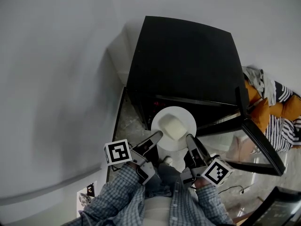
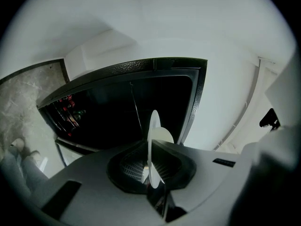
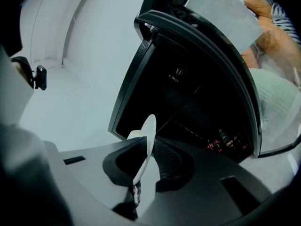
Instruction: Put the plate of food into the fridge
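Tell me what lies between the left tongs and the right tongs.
The white plate, carrying a pale block of food. The head view shows the left tongs and right tongs clamped on opposite edges of its rim.

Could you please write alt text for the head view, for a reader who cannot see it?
Seen from above, the left gripper and right gripper each clamp an edge of a white plate carrying a pale block of food, held before an open black fridge. Its door stands open to the right; checked sleeves show below.
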